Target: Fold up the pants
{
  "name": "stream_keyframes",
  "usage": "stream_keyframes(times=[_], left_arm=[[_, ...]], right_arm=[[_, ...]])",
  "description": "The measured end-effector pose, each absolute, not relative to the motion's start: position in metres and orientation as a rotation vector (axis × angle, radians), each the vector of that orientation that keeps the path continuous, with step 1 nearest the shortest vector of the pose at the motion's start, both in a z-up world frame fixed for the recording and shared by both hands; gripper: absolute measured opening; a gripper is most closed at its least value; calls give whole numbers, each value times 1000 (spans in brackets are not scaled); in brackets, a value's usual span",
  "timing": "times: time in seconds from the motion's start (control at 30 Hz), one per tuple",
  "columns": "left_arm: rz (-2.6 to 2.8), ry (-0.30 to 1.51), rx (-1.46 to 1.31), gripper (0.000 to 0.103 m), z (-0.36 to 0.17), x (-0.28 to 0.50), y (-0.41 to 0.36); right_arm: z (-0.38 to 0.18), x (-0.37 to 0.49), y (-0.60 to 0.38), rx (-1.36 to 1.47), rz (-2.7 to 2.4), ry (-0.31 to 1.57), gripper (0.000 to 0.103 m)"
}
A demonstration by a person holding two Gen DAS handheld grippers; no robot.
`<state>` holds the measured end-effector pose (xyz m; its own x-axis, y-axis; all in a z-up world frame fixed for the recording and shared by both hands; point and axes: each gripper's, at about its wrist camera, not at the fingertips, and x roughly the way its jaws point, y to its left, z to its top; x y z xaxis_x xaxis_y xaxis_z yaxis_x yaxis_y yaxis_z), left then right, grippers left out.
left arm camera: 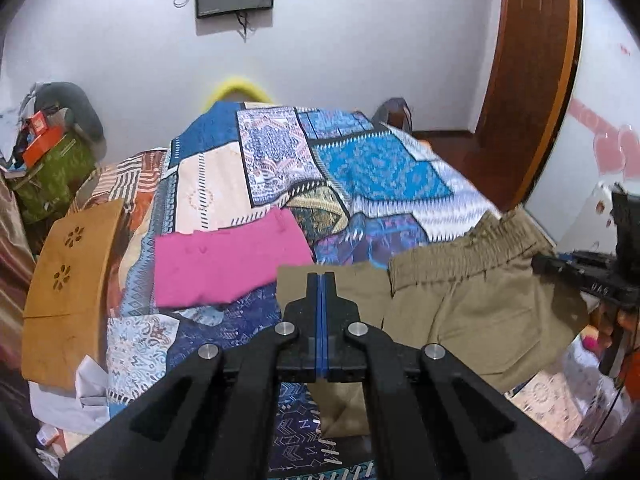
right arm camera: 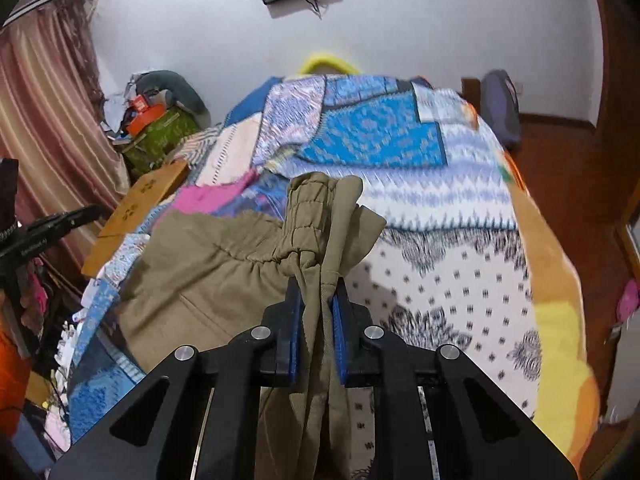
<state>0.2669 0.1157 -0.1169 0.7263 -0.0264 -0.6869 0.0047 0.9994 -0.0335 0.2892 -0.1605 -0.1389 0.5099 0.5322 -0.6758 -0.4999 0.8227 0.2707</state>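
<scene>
Khaki pants with an elastic waistband lie on the patterned bedspread, lifted at both ends. My left gripper is shut over a khaki leg end, which hangs below its jaws. My right gripper is shut on a bunched fold of the pants at the waistband, with cloth standing up above its blue pads. The right gripper also shows at the right edge of the left wrist view.
A folded pink garment lies on the bed left of the pants. A wooden board rests at the bed's left side. Clutter and a green box sit far left. A brown door stands on the right.
</scene>
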Motion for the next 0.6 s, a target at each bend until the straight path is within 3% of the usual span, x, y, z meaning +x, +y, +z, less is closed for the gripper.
stream_keyframes(times=[0.1, 0.17, 0.23, 0.3, 0.47, 0.53, 0.57, 0.6], left_arm=[[-33, 814, -90, 2, -125, 271, 128], [-23, 863, -98, 14, -140, 274, 132], [-35, 926, -121, 46, -162, 277, 135], [-51, 964, -152, 52, -183, 278, 137], [-89, 1084, -195, 51, -230, 295, 133], [-94, 1101, -200, 26, -241, 301, 130], [-89, 1096, -192, 24, -243, 303, 127], [-89, 1085, -191, 12, -242, 304, 125]], right_arm=[[-139, 291, -156, 20, 618, 833, 12], [-146, 292, -160, 22, 610, 844, 12], [-154, 292, -166, 43, 604, 861, 12], [-160, 290, -170, 55, 599, 872, 12], [-164, 291, -169, 54, 598, 881, 12], [-164, 292, -169, 54, 598, 879, 12], [-165, 292, -169, 53, 599, 878, 12], [-165, 292, -169, 51, 599, 878, 12]])
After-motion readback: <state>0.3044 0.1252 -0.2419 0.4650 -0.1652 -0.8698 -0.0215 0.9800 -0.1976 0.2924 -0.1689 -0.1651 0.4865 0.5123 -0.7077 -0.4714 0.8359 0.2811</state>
